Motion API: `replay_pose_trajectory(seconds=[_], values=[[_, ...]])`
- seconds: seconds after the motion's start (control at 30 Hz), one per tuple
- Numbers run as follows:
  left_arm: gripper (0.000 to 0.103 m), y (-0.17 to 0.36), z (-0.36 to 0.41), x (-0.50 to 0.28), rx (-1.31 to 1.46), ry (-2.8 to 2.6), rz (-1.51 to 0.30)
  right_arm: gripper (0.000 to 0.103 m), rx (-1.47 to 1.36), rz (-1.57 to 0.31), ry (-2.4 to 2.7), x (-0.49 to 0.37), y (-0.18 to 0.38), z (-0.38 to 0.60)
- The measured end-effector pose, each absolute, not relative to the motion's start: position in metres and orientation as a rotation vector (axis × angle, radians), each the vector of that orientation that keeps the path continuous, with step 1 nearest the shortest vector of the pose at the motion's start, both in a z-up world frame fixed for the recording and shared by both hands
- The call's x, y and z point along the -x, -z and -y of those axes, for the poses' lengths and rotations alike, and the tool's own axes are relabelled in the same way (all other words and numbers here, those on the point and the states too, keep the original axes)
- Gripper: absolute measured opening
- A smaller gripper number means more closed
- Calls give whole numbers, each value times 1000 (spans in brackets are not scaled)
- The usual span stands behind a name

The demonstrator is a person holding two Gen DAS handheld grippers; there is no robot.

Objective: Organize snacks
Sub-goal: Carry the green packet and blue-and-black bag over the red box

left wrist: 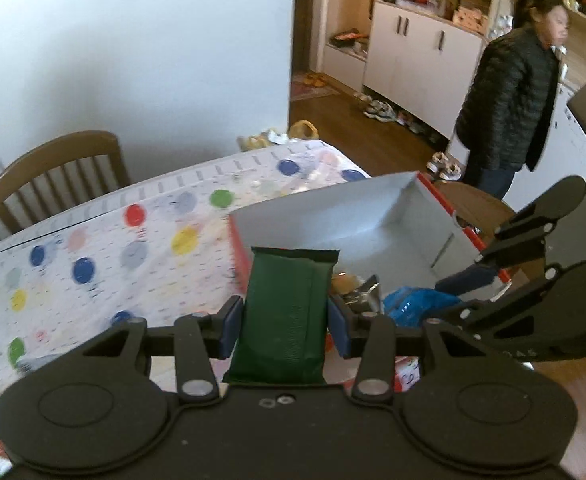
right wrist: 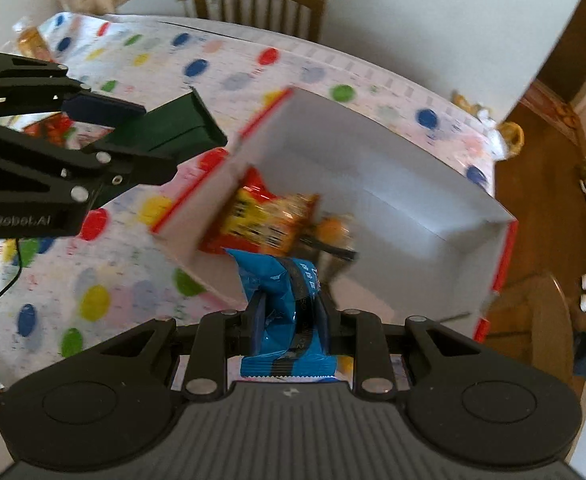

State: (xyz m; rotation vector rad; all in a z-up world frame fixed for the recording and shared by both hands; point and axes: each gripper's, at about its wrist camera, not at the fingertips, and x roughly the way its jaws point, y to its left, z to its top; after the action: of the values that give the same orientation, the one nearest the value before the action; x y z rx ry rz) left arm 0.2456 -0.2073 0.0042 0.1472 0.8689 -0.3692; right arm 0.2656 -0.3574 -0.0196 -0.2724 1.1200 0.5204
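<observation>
My left gripper (left wrist: 285, 320) is shut on a dark green snack pack (left wrist: 289, 304), which stands upright between the blue pads. It hovers over the table beside the near left wall of a white box with red outer sides (left wrist: 373, 216). My right gripper (right wrist: 291, 316) is shut on a crumpled blue snack packet (right wrist: 281, 284) above the box's (right wrist: 393, 168) near edge. An orange-and-yellow snack bag (right wrist: 265, 216) and a small orange item (right wrist: 333, 232) lie inside. The left gripper (right wrist: 133, 136) with the green pack (right wrist: 177, 128) shows at the left of the right wrist view.
A dotted cloth covers the table (left wrist: 93, 240). Wooden chairs stand behind it (left wrist: 57, 172) and at its right end (right wrist: 549, 320). A person in a black jacket (left wrist: 509, 108) stands beyond the box. More snacks lie at the far left (right wrist: 33, 40).
</observation>
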Motion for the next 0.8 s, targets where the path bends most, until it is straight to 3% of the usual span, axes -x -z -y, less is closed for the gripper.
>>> replay_pose_trajectory(seconds=[0.33, 0.8], values=[[43, 38, 267, -290, -186, 356, -943, 25, 247, -1168, -430, -293, 68, 399], [43, 92, 287, -363, -238, 212, -1026, 25, 223, -1205, -410, -320, 112, 403]])
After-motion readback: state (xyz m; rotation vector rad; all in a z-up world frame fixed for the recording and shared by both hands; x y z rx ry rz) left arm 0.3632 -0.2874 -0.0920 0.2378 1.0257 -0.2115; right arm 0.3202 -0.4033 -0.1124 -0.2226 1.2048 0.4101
